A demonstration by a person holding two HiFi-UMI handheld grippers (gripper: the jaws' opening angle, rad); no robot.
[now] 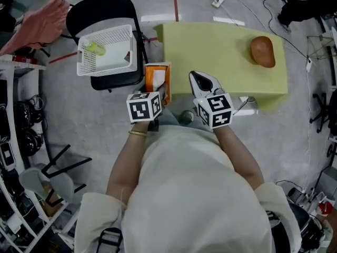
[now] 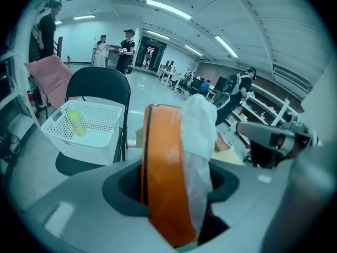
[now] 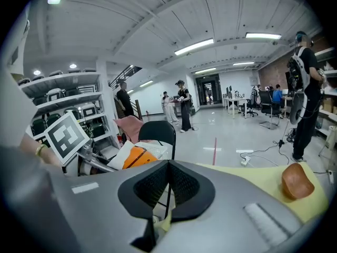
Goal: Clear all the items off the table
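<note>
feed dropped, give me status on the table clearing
Left gripper shut on orange tissue pack. Right gripper shut, empty. Brown object on table. Nothing blocks basket.

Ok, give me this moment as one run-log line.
left gripper: shut on orange tissue pack | right gripper: shut, empty | yellow-green table: brown rounded object | white plastic basket: on black chair

Grips orange pack (image 2: 166, 162) in left claw (image 1: 157, 95), pads pressed on its sides, claw tilted downward. Holds right claw (image 1: 199, 79) just right of it, shut with nothing between. Extends both forearms (image 1: 126, 165) forward from torso, wrists side by side.
</note>
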